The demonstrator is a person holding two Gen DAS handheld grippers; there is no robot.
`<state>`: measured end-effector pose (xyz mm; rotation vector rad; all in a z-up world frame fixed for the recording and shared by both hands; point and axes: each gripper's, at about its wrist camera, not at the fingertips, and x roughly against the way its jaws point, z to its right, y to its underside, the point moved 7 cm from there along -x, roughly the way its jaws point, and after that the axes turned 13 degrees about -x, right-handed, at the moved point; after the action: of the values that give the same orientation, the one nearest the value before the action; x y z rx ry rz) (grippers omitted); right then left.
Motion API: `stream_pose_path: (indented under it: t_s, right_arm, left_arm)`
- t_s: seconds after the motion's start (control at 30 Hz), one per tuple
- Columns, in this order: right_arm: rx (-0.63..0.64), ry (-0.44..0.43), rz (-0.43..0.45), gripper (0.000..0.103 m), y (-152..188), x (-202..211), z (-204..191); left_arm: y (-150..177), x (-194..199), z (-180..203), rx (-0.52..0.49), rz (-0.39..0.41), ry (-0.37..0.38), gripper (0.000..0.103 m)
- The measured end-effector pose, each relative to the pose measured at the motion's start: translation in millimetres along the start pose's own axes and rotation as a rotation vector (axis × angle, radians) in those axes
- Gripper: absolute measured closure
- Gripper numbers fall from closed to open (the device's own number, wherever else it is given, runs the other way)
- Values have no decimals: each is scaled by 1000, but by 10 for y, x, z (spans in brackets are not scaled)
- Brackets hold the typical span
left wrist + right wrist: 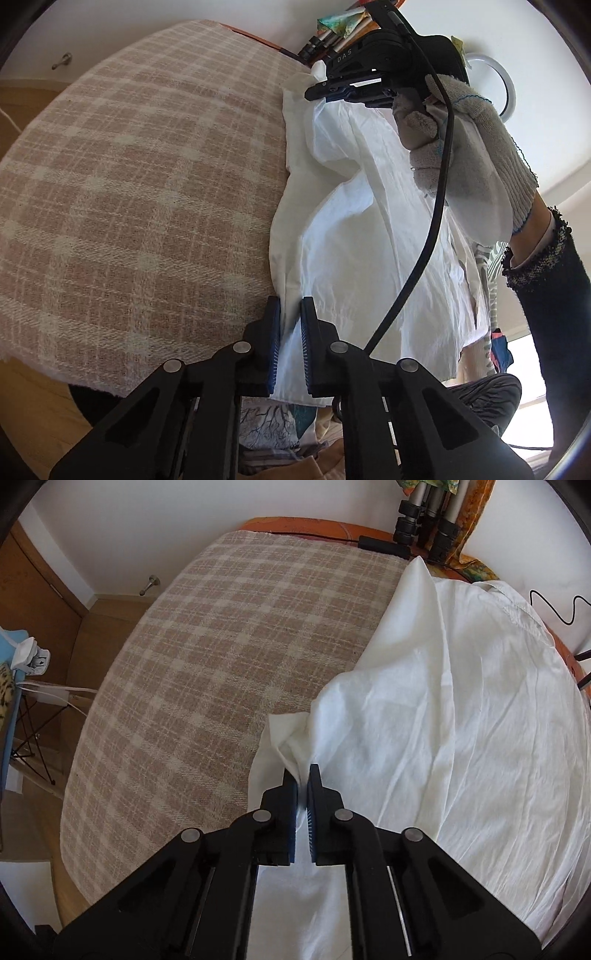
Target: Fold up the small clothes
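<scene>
A white garment [351,229] lies along the right side of a pink-and-cream checked blanket [140,206]. My left gripper [290,308] is shut on the garment's near edge and the cloth runs between its blue pads. My right gripper [303,775] is shut on a bunched fold of the white garment [461,720] and lifts it off the checked blanket [221,657]. In the left wrist view the right gripper [325,92] shows at the garment's far end, held by a gloved hand [476,147], with cloth hanging from it.
Tripod legs [424,513] and an orange patterned cloth [476,520] stand at the far end of the blanket. A black cable [432,221] hangs across the garment. Other clothes [280,432] lie below the blanket's near edge. A side table with a white charger [33,657] stands at left.
</scene>
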<state>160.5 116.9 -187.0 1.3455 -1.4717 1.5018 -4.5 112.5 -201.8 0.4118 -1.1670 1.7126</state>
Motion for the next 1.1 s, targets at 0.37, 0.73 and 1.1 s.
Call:
stream_pose_path:
  t_s: [0.37, 0.73, 1.1]
  right_arm:
    - [-153, -203, 26, 98, -222, 304, 495]
    - [-113, -138, 83, 98, -364, 410, 491]
    - [-208, -212, 102, 98, -310, 781, 1337]
  left_arm:
    - [-8, -39, 145, -46, -1, -1, 98]
    - [-24, 1, 310, -103, 18, 17, 99]
    - [-40, -185, 1055, -246, -12, 118, 99]
